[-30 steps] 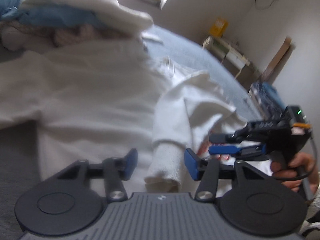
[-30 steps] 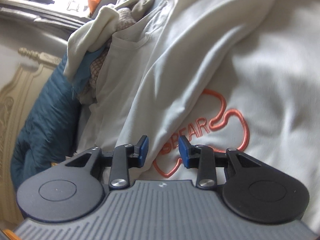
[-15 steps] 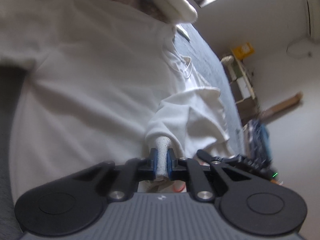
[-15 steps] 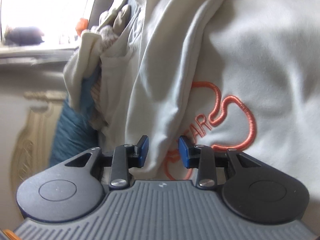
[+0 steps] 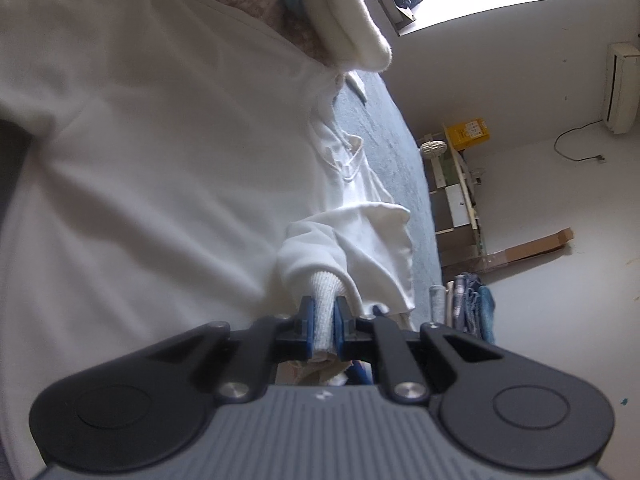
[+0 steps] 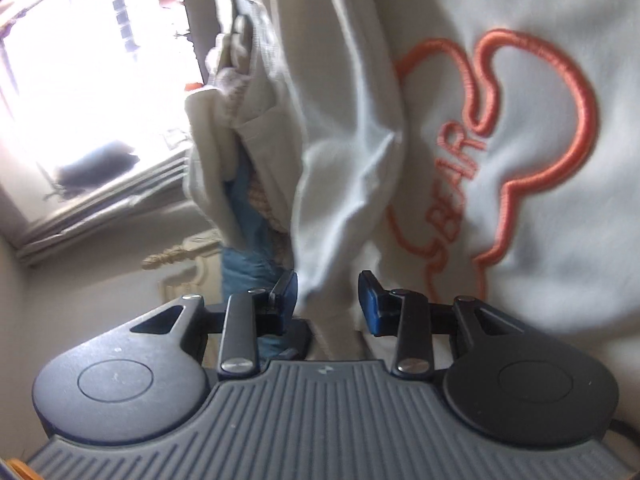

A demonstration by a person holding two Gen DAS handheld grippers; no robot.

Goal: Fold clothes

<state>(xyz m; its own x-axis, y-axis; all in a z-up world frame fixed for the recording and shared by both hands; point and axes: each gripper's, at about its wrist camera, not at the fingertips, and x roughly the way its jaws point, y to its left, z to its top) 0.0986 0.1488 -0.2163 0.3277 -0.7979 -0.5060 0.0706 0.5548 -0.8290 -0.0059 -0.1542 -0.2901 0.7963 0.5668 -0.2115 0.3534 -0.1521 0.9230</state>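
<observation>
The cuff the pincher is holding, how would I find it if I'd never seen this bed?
Look at the big white sweatshirt spread on the bed. Its sleeve lies folded across the near edge, and the cuff is its tip, pinched in the left gripper. The cuff is ribbed and greyer than the smooth white cloth around it.

surface: grey-blue bed cover (image 5: 396, 160) | on it: white sweatshirt (image 5: 160, 160) spread flat | heap of clothes (image 5: 280, 4) beyond

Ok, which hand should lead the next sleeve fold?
Left, probably. The left gripper is shut on the ribbed cuff; the right gripper has been closing, sleeve fabric between its fingers, not yet pinched.
</observation>
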